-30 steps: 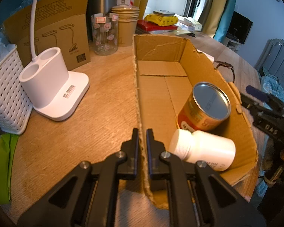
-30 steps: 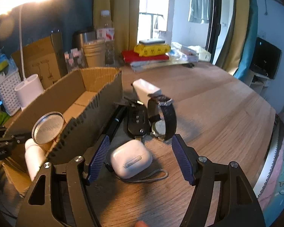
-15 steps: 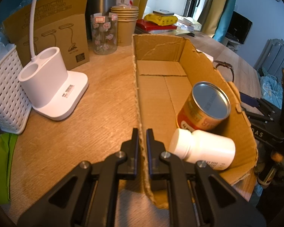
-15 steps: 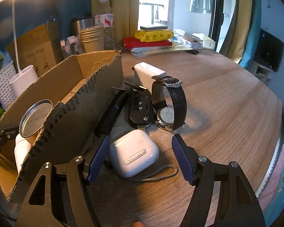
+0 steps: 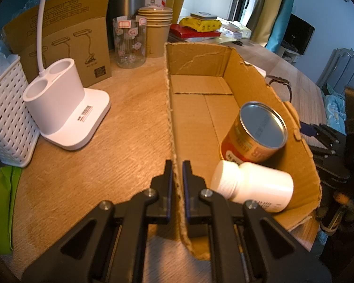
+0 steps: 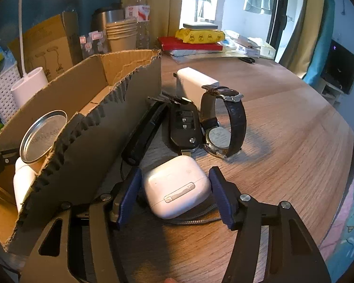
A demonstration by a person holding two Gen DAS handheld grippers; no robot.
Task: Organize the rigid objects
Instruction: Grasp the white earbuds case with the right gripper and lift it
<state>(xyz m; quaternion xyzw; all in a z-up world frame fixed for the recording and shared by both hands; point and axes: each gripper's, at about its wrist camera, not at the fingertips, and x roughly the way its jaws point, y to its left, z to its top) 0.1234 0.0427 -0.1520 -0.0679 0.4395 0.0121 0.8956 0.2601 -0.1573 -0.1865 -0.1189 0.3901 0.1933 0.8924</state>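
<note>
At the far left of the surface (image 5: 129, 127) stands a white woven basket (image 5: 4, 122), contents not discernible. Beside it sits a white lamp base (image 5: 59, 108) with two open wells, both showing nothing inside. Further right lies the cardboard box (image 5: 193, 108). The left tool (image 5: 177, 172) is clamped on the box's near left wall, one finger on each side of the cardboard. Inside the box, toward its right wall, an orange tin can (image 5: 254, 134) rests tilted, metal end showing, and a white pill bottle (image 5: 252, 186) lies on its side just beside it, touching the can. Right of the box, outside it, a white earbud case (image 6: 177, 186) rests on the surface between the spread fingers of the right tool (image 6: 174, 188), which is open around it; contact cannot be confirmed. Beyond the case lie a black car key (image 6: 184, 127) and a wristwatch (image 6: 221, 122), with a white charger block (image 6: 195, 82) behind them.
</note>
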